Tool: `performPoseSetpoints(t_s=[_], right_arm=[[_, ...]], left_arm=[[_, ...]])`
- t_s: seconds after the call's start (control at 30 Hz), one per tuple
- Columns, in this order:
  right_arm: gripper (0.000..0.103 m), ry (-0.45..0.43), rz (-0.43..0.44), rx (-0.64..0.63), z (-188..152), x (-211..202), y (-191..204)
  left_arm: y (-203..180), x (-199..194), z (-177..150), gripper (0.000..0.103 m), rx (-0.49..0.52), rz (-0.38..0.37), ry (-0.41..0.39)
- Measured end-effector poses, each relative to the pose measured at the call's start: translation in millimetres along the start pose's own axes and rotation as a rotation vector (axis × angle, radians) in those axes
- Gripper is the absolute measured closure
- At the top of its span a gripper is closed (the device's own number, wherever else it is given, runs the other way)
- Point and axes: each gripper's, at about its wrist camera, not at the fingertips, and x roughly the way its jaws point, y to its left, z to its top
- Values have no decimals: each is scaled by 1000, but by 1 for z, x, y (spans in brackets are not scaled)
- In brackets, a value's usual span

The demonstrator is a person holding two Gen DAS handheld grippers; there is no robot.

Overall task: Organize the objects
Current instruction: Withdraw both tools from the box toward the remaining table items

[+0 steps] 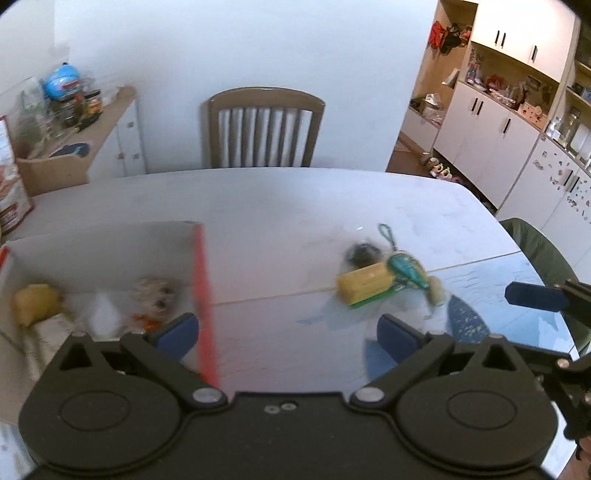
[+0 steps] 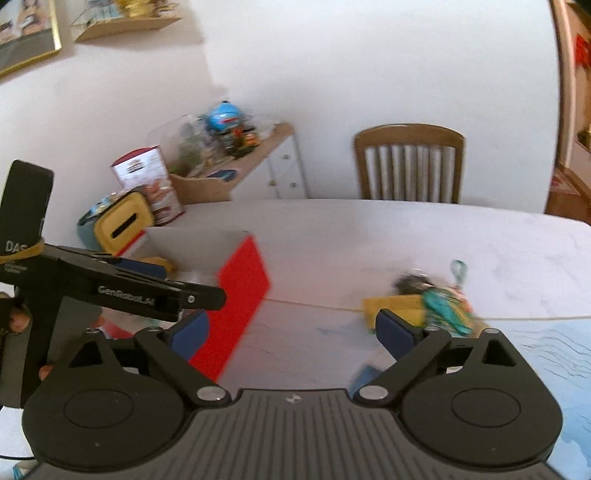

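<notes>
Yellow sponge [image 1: 364,285] with a green underside lies blurred on the table [image 1: 277,206], both jaws apart, empty.

Place: home dining area beside a kitchen.
Table: white dining table [image 1: 295,206], wooden slat-back chair [image 1: 263,129] against a plain wall.
Storage: white cupboards [image 1: 491,125], open shelves crowded with household clutter.
Sideboard: jars [image 1: 92,103] and a cereal box [image 2: 147,181].
Wall: framed picture [image 2: 26,33].
</notes>
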Motion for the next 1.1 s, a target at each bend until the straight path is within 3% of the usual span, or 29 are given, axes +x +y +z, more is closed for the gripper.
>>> performPoseSetpoints(t_s=[0.23,0.5,0.8,1.1], right_arm=[[5,2,-60,21,-11,-9,-66],[5,29,-117,47,-22,4,-120],[5,87,-144,82,-34,40,-165],[6,138,-137,61,-40,75,-183]], left_arm=[[-44,41,8,0,-16,-2,29],[-74,93,15,0,-3,59,67],[-96,144,17,0,-4,84,114],[-105,175,21,0,7,79,153]])
